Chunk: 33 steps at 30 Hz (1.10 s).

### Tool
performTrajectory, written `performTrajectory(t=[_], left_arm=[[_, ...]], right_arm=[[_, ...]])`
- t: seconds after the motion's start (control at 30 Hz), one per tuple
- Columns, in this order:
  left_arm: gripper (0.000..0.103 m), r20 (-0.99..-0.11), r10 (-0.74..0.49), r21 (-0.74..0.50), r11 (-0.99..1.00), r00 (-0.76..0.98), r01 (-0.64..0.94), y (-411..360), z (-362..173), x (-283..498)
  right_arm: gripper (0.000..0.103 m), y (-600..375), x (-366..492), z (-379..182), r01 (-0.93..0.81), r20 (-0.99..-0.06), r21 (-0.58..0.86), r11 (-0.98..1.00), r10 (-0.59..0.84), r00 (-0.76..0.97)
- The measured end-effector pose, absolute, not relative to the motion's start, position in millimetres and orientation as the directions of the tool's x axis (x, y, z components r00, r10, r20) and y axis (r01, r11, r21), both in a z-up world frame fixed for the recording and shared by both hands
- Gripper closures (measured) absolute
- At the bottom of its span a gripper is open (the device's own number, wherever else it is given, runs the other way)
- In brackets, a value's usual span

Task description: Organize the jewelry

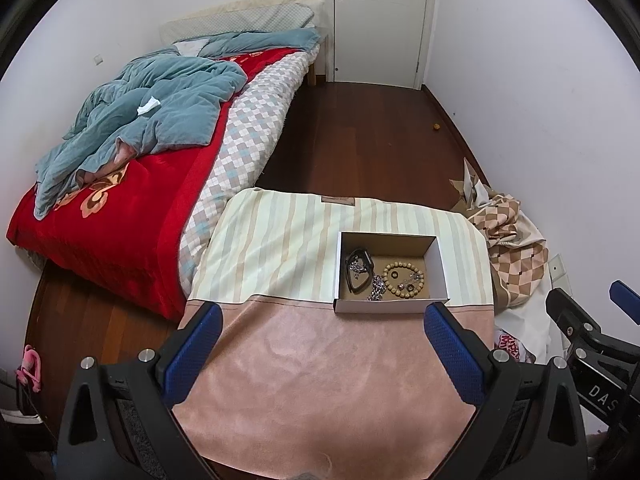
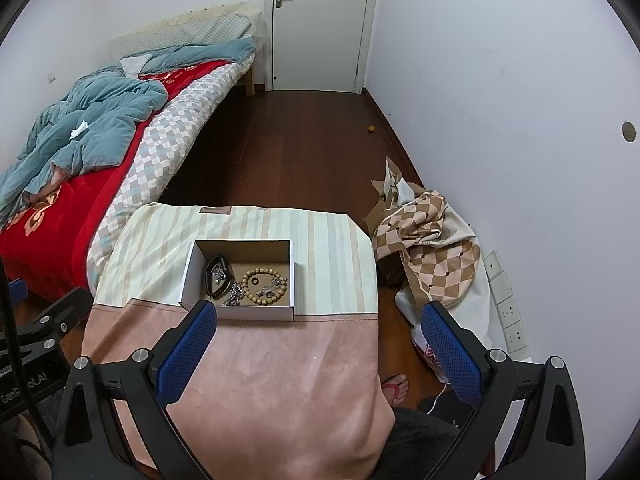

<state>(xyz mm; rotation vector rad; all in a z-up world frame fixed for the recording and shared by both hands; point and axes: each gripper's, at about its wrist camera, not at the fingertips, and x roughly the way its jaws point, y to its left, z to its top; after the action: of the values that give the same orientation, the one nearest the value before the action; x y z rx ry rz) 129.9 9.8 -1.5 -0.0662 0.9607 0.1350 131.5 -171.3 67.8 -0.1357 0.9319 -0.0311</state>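
Both tools are wide apart and empty, held back over the pink near end of the bench (image 1: 320,360): left tool (image 1: 320,344), right tool (image 2: 320,344). The box (image 1: 390,306) sits at 12 o'clock on the striped cloth, holding the beads (image 1: 402,279), a chain (image 1: 376,290) and a dark bangle (image 1: 357,270). If pieces need sorting, I'd come straight down on the bead loop first, clear of the chain, pinching one side only.

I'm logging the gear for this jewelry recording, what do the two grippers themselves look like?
Both match: the left gripper and right gripper have black angular plastic frames, silver round bolt heads, and two fingers faced with blue textured pads. White lettering marks each body's side, only partly readable. No sleeves visible.
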Motion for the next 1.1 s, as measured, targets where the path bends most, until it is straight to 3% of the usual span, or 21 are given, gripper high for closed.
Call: performTrajectory(t=[1.1], left_arm=[[0.0, -0.833, 0.06, -0.015, 0.991, 0.55, -0.13, 9, 8, 125]], right_arm=[[0.0, -171, 128, 76, -0.044, -0.795, -0.131, 0.99, -0.079, 0.602]])
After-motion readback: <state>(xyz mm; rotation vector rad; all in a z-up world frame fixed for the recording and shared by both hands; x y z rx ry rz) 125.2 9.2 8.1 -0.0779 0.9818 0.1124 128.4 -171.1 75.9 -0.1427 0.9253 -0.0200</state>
